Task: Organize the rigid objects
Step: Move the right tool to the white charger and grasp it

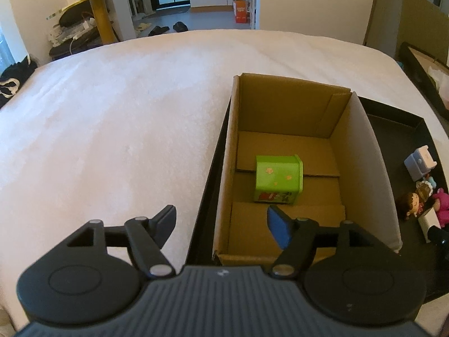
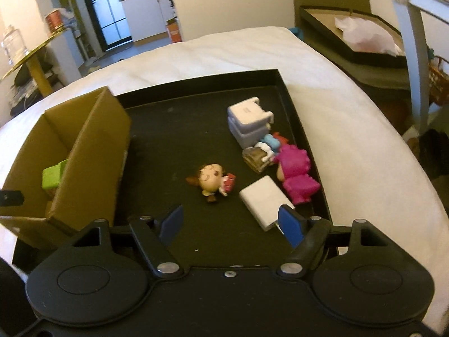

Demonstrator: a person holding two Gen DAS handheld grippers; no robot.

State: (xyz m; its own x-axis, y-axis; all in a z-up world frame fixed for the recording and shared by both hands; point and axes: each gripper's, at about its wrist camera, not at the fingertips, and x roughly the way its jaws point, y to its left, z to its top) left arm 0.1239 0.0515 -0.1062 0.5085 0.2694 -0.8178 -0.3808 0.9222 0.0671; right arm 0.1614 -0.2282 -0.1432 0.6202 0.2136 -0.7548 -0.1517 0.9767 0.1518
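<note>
Left wrist view: the left gripper (image 1: 221, 221) spreads wide, holding nothing, over the cardboard box (image 1: 373, 168) where 1 green block (image 1: 277, 179) lies; toys at the right edge are cut off.

Right wrist view: the right gripper (image 2: 230, 220) gapes wide above the black tray (image 2: 179, 140); the box wall hides most of the block.

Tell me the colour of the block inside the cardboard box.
Bright green block with small pale stars, clearest in the left wrist view.

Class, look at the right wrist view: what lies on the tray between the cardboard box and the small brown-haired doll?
Nothing: in the right wrist view, only bare black tray lies between the cardboard box and the doll.
</note>
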